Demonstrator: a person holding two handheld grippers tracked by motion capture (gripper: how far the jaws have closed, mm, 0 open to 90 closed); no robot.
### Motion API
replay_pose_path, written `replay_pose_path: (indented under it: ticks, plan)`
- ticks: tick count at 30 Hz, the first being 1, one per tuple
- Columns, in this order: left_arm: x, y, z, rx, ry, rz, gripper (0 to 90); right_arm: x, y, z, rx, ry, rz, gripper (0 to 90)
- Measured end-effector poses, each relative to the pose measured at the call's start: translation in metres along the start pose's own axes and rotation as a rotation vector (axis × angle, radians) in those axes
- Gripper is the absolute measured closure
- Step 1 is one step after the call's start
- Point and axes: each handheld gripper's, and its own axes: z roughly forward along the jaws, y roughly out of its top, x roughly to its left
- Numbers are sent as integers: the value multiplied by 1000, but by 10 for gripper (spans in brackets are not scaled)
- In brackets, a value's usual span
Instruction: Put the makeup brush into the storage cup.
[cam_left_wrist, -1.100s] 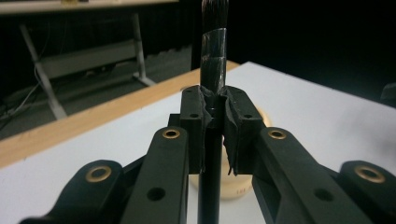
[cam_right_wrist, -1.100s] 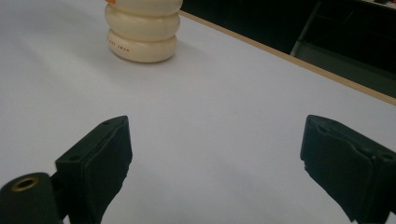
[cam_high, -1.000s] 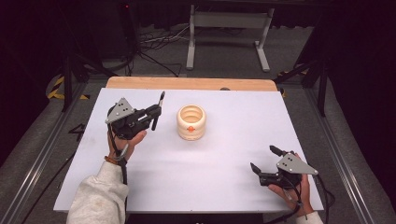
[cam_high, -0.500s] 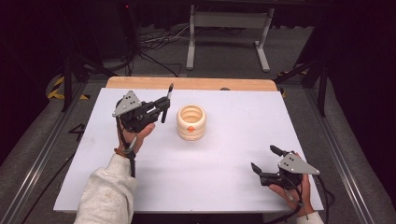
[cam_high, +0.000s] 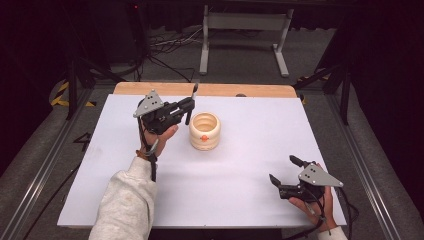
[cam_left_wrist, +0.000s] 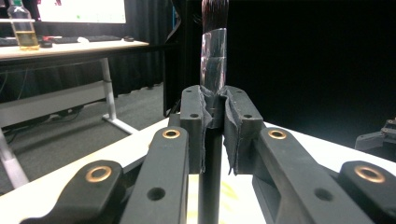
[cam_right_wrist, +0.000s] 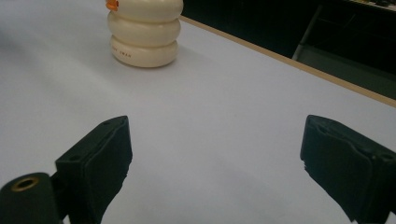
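- My left gripper (cam_high: 187, 107) is held up above the white table (cam_high: 240, 175), and its two black jaws are pressed tight on a thin dark brush with a shiny silver band (cam_left_wrist: 213, 70).
- In the left gripper view, the brush stands straight up between my jaws; its handle goes down below them and its dark bristles go up past the top.
- Just beside my left jaws, on the far side of the brush, sits a cream pot shaped like three stacked rings, with a small orange spot on its side (cam_high: 204, 131). It stands upright on the table, and the brush is not touching it.
- My right gripper (cam_high: 285, 170) is low over the near part of the table, well apart from the pot.
- Its two black jaws are wide apart, with only bare white table between them.
- In the right gripper view, the cream pot is far ahead of my jaws, off toward the left one.
- A wooden strip (cam_high: 205, 89) runs along the far table edge, beyond the pot.
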Motion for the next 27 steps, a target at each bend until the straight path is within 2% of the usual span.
replay_pose_path:
  ticks: [6, 11, 13, 20, 27]
  plan:
    - [3, -2, 15, -17, -34, -10, 794, -1, 0, -2, -3, 0, 0, 100]
    - [4, -5, 25, -8, -58, 13, 794, 0, 1, -4, -15, 0, 3, 98]
    - [5, -8, 27, -9, -70, -1, 794, 0, 1, -4, -14, -4, 0, 99]
    - [8, -17, 37, -14, -83, -22, 794, 1, 3, -6, -29, -10, -12, 100]
    - [7, -25, 47, 9, -80, -9, 794, 1, 3, -5, -24, -11, -14, 100]
